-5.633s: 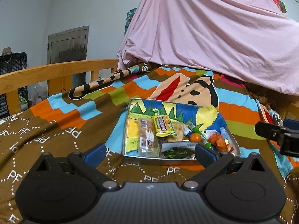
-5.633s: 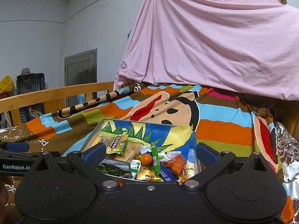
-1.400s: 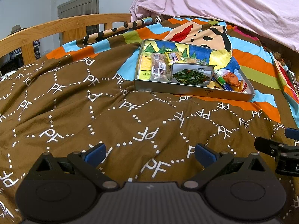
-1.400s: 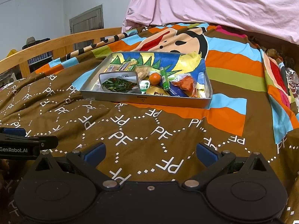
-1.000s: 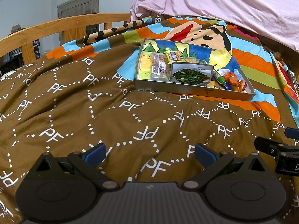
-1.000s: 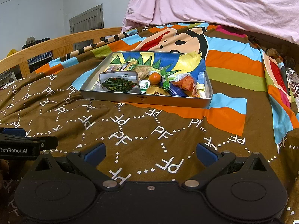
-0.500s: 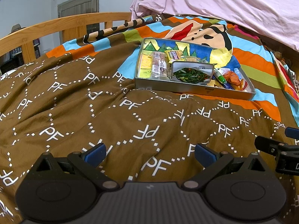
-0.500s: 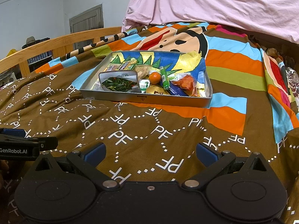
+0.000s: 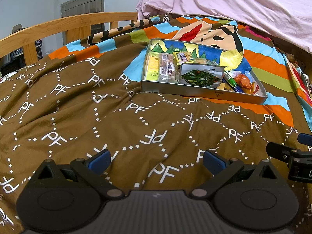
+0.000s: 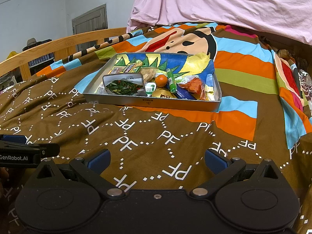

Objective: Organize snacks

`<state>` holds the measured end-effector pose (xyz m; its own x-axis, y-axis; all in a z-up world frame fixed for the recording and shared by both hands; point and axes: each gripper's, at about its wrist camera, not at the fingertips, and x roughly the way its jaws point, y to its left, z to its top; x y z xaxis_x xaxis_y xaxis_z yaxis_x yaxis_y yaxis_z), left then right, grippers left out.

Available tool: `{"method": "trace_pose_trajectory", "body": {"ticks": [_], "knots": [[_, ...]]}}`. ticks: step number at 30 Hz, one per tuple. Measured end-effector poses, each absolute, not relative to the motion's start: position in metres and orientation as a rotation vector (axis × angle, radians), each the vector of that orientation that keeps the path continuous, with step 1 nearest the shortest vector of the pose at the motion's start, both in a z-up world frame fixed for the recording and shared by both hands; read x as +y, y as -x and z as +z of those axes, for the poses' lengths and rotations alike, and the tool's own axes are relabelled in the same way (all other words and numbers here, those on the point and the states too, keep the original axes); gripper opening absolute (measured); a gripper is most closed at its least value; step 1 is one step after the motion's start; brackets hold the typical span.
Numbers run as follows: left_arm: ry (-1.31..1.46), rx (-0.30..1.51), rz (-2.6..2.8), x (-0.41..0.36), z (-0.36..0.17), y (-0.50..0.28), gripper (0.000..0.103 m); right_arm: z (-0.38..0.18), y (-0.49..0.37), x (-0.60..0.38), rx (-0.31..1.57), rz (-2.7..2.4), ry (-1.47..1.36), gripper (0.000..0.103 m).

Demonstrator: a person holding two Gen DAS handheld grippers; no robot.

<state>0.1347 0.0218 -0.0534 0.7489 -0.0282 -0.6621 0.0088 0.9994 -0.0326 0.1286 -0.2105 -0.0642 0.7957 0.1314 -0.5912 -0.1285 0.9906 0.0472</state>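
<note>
A metal tray (image 9: pixel 202 93) (image 10: pixel 152 102) full of snacks rests on the bed ahead of both grippers. In it are a pouch of green vegetables (image 9: pixel 200 76) (image 10: pixel 123 84), a yellow candy bar (image 9: pixel 182 56), a clear wrapped bar (image 9: pixel 165 67), a small orange (image 10: pixel 161 80), a green tube (image 10: pixel 171 80) and an orange-red packet (image 10: pixel 193 86). My left gripper (image 9: pixel 156 159) is open and empty, low over the brown blanket, well short of the tray. My right gripper (image 10: pixel 157 159) is open and empty, likewise short of the tray.
A brown blanket with white PF print (image 9: pixel 97 117) covers the bed, with striped cartoon fabric (image 10: pixel 243 58) beyond. A wooden bed rail (image 9: pixel 58 27) runs along the left. A pink sheet (image 10: pixel 224 3) hangs behind. The other gripper shows at each view's edge (image 9: pixel 292 156) (image 10: pixel 25 152).
Both grippers pulled back from right over the tray to low over the brown blanket. In the last second they have crept slightly toward the tray. Both stay open.
</note>
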Motion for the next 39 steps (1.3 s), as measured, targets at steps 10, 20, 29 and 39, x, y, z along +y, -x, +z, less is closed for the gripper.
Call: {"method": "trace_pose_trajectory", "body": {"ticks": [10,20,29,39], "knots": [[0.028,0.759,0.020,0.0263,-0.0485,-0.1373,0.103,-0.0652,-0.1281,-0.2102,0.636,0.140,-0.003,0.102],[0.023,0.767,-0.030,0.0206,-0.0469,-0.1369,0.103,-0.0651,-0.1286,-0.2100,0.637,0.140,-0.004,0.102],[0.015,0.769,-0.031,0.0209,-0.0474,-0.1370,0.103,-0.0653,-0.1288,-0.2096,0.638,0.139,-0.003,0.102],[0.012,0.776,-0.026,0.0207,-0.0485,-0.1361,0.103,-0.0652,-0.1293,-0.2094,0.639,0.140,-0.003,0.102]]}}
